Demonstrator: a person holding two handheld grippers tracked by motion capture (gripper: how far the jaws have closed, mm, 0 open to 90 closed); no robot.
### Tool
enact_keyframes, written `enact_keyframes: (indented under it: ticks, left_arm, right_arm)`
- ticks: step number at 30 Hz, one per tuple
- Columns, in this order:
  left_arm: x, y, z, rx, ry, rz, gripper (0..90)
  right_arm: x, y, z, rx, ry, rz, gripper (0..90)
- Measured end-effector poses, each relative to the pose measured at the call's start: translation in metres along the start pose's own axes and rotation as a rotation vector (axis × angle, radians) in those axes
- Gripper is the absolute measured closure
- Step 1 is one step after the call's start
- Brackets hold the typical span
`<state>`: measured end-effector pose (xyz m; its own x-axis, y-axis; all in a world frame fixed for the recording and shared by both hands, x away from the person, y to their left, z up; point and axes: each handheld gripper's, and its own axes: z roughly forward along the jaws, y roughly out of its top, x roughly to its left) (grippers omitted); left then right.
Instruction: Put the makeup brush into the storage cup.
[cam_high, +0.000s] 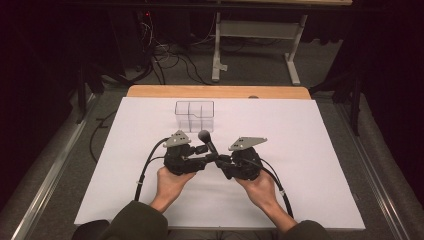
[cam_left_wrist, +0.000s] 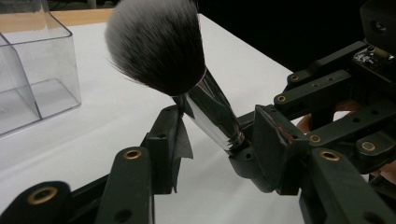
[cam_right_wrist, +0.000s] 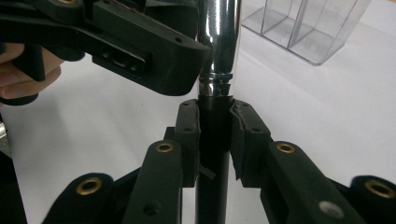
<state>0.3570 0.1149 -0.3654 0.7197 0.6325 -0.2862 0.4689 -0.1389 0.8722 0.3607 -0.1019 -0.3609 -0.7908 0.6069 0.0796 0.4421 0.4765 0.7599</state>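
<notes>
Makeup brush held between both hand-held grippers, above the white surface (cam_high: 300, 165).

Right hand-held gripper (cam_right_wrist: 214, 135) is clamped on the brush's (cam_high: 206, 141) black handle, jaws tight on both sides; brush tilts up toward 11 o'clock, bristle head topmost. Left hand-held gripper (cam_left_wrist: 210, 140) has its jaws parted around the chrome ferrule (cam_left_wrist: 212, 114), not squeezing. Both hands come in from 6 o'clock, palms up under the tools, wrists angled inward so the tips meet. Clear organiser (cam_high: 194, 115) stands at 12 o'clock, near, apart.
</notes>
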Motion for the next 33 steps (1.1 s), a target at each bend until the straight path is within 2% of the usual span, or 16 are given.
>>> enact_keyframes:
  ticks: [8, 21, 33]
  left_arm:
    - [0.0003, -0.0006, -0.0006, -0.012, 0.003, -0.012, 57.9]
    - [0.0002, -0.0018, 0.0002, -0.011, -0.007, -0.022, 59.6]
    - [-0.0005, -0.0022, 0.0001, -0.017, -0.032, -0.027, 63.9]
  right_arm:
    - [0.0019, 0.0004, 0.0002, 0.001, 0.002, -0.002, 76.7]
    - [0.0059, -0.0002, 0.0033, 0.006, 0.015, -0.017, 76.8]
    - [0.0087, -0.0009, 0.0046, 0.01, 0.026, -0.027, 76.8]
